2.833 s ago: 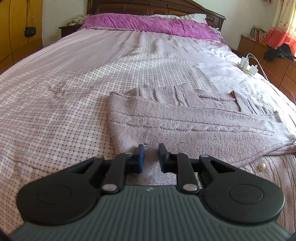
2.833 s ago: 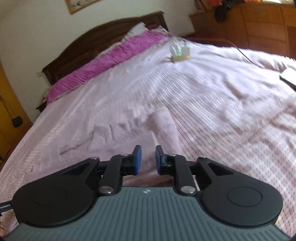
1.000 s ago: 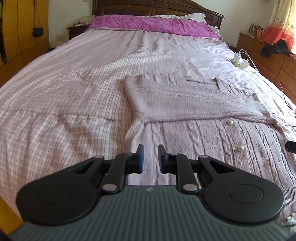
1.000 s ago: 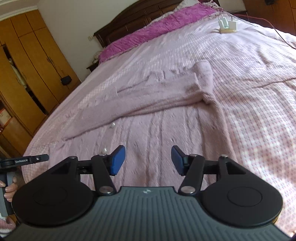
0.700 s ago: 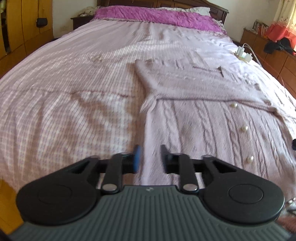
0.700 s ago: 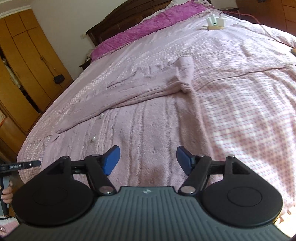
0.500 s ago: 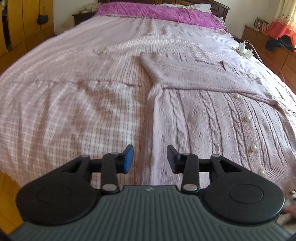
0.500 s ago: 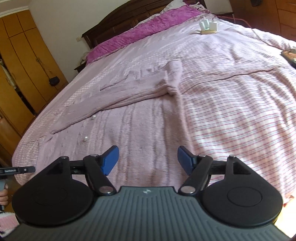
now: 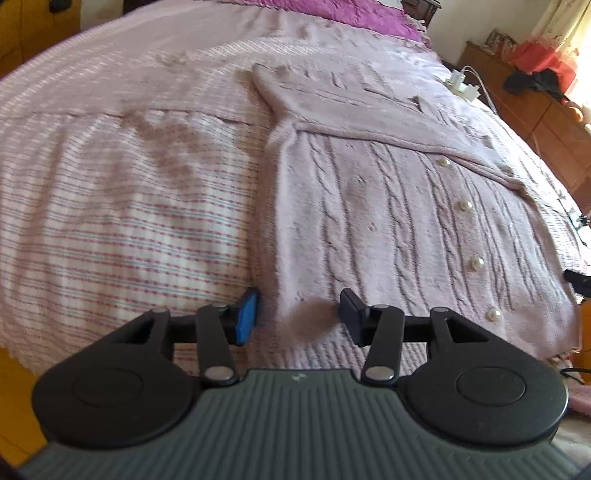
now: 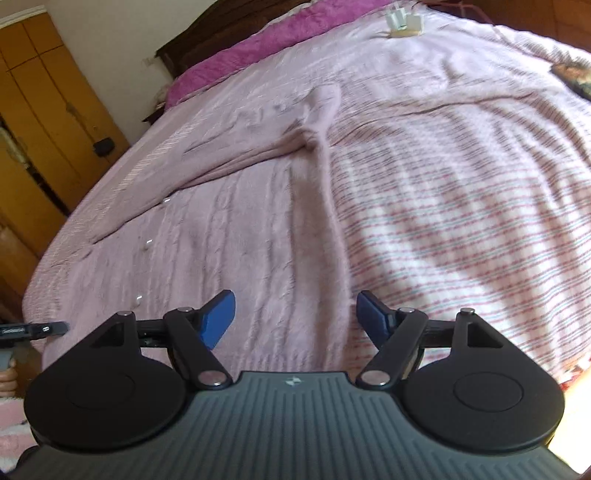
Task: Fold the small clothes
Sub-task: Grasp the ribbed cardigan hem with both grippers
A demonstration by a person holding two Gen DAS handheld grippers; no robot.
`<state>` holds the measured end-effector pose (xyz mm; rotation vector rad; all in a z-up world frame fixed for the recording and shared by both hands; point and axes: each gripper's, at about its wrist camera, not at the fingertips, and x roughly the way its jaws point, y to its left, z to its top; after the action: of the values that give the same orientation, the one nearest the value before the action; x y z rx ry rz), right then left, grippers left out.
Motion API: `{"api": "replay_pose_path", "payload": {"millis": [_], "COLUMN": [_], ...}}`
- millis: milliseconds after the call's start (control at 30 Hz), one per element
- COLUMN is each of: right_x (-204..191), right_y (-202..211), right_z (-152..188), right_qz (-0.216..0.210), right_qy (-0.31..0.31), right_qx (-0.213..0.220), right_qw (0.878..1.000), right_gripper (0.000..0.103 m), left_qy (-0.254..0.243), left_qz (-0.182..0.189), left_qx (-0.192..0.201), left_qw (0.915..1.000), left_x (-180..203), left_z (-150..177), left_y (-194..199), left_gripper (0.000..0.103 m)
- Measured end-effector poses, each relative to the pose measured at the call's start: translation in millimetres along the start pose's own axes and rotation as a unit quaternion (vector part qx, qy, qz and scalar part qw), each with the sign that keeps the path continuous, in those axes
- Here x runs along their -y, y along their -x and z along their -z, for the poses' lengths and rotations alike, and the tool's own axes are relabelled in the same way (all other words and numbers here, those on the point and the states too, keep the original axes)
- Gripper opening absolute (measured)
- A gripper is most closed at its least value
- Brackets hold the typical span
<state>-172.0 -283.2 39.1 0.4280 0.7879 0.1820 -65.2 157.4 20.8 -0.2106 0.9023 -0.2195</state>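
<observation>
left claw point(image 9: 298, 314) just opened | right claw point(image 10: 295, 317) wide | cardigan point(image 9: 388, 206) hem below (ungripped)

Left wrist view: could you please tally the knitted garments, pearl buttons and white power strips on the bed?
Knitted cardigan: 1
Pearl buttons: 4
White power strip: 1
Total: 6

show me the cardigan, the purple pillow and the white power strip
cardigan point(image 9: 388, 206), left wrist view, on the cable-knit front panel
purple pillow point(image 9: 354, 13), left wrist view, on its crinkled top near the headboard
white power strip point(image 10: 404, 20), right wrist view, on its plugs
</observation>
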Motion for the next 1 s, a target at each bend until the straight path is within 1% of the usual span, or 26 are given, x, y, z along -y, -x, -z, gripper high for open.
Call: {"api": "replay_pose_path", "payload": {"millis": [100,133,200,233,300,367,433,500,567,600,667,767,833,900,1000], "right_x": [-1.9,-3.6,-4.4,-3.7,-0.7,2.7,5.3,9.0,11.9,12.8,11.6,5.9,2.3,-3.3,-10.3], "right_y": [-1.0,-1.7,-4.8,-6.7,-11.8,-13.9,-16.7,-21.5,-27.4,-30.2,-34.0,-35.3,-34.9,-32.5,-33.9], "right_z": [2.4,2.5,2.6,2.4,3.1,3.6,4.8,7.6,9.8,10.3,11.1,12.2,8.1,6.0,4.9], "right_qz": [-0.044,-0.051,-0.053,-0.052,-0.055,-0.063,-0.073,-0.092,-0.113,-0.119,-0.124,-0.115,-0.11,-0.119,-0.129], "right_qy": [-0.003,0.0,0.006,0.007,0.004,0.003,0.008,0.017,0.027,0.03,0.036,0.045,0.033,0.034,0.043], "right_qx": [-0.01,-0.012,-0.02,-0.025,-0.034,-0.038,-0.042,-0.043,-0.04,-0.04,-0.039,-0.041,-0.043,-0.044,-0.046], "right_qw": [0.999,0.999,0.998,0.998,0.998,0.997,0.996,0.995,0.992,0.992,0.991,0.991,0.992,0.991,0.99], "right_gripper": [0.079,0.079,0.079,0.079,0.079,0.079,0.083,0.091,0.098,0.101,0.103,0.103,0.102,0.091,0.084], "left_qy": [0.008,0.013,0.022,0.023,0.016,-0.007,-0.034,-0.044,-0.037,-0.029,-0.005,0.034,0.048,0.045,0.025], "left_qz": [0.013,0.021,0.043,0.048,0.04,0.017,-0.002,0.003,0.022,0.043,0.096,0.135,0.143,0.149,0.15], "left_qx": [0.001,0.002,0.002,0.001,-0.004,-0.009,-0.01,-0.013,-0.017,-0.019,-0.026,-0.033,-0.034,-0.033,-0.033], "left_qw": [0.9999,0.9997,0.9988,0.9986,0.9991,0.9998,0.9994,0.9989,0.9989,0.9985,0.9951,0.9897,0.988,0.9873,0.9878], "left_x": [0.9,0.3,-0.6,0.0,1.8,6.2,10.2,9.6,6.9,3.8,-2.6,-10.0,-12.2,-10.9,-4.7], "left_z": [1.7,1.2,0.7,0.7,1.0,1.8,3.8,4.6,3.5,1.8,1.0,0.9,-0.1,-0.4,1.0], "left_y": [0.0,0.4,1.6,1.2,0.5,2.0,4.7,3.7,-1.1,-5.1,-16.1,-31.8,-36.5,-37.4,-35.0], "left_gripper": [0.05,0.05,0.05,0.05,0.05,0.05,0.05,0.05,0.05,0.05,0.05,0.05,0.05,0.05,0.05]}}
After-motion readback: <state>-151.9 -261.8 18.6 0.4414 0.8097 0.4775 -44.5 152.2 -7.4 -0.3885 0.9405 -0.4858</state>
